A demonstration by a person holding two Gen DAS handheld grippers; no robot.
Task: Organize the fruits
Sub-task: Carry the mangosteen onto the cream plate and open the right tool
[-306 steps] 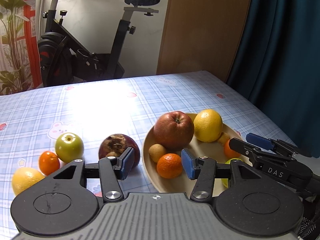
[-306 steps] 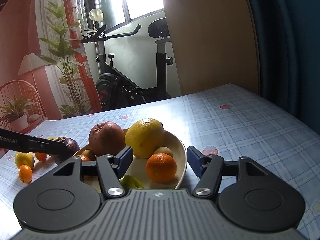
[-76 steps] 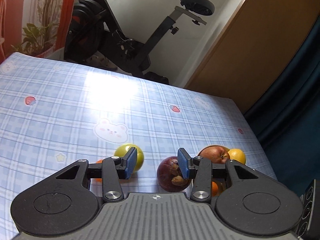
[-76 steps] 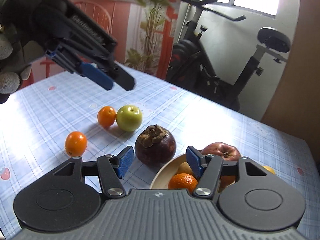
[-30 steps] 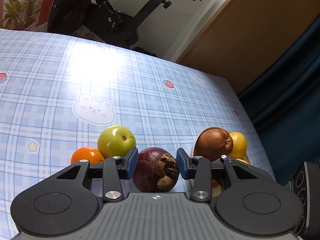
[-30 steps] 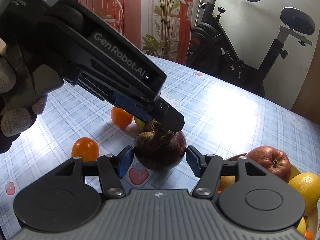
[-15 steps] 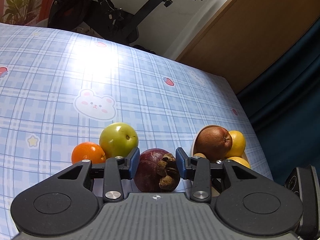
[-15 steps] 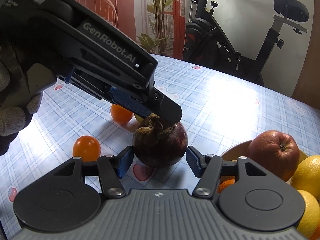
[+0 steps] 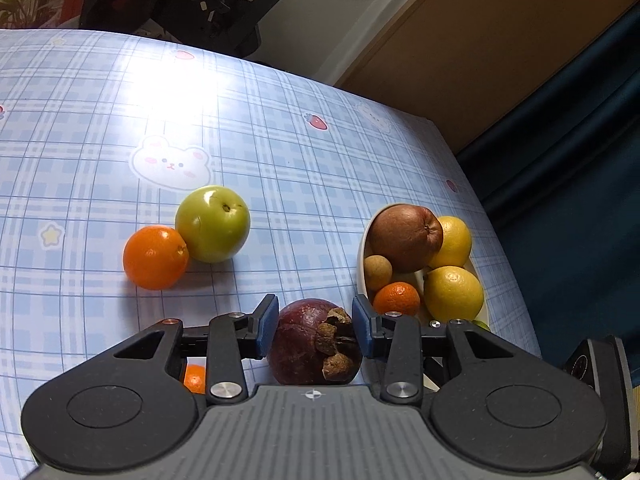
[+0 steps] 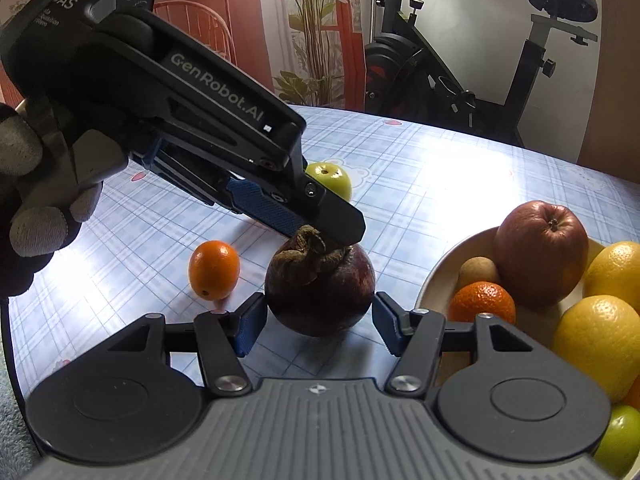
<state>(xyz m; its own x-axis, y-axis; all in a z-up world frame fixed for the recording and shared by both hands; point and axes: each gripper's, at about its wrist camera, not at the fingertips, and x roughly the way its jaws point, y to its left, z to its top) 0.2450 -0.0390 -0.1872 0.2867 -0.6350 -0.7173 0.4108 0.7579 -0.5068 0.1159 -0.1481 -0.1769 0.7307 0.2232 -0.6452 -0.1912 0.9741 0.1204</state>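
On the worktop (image 9: 280, 152), just beside the bowl (image 10: 440, 276) of fruits, the left hand-held gripper (image 9: 315, 322) is pinching the dark purple mangosteen (image 9: 316, 342) between its blue pads. From the right wrist view this fruit is sitting just above the checked cloth; I cannot tell if it is touching. The right hand-held gripper (image 10: 318, 326) is standing spread on both sides of it, pads not pressing. The step in hand seems to be carrying the mangosteen to the bowl. The next move is calling for a lift over the rim, then a free place beside the red apple (image 10: 540, 252). A green apple (image 9: 212, 223) and an orange (image 9: 155, 257) are waiting on the worktop.
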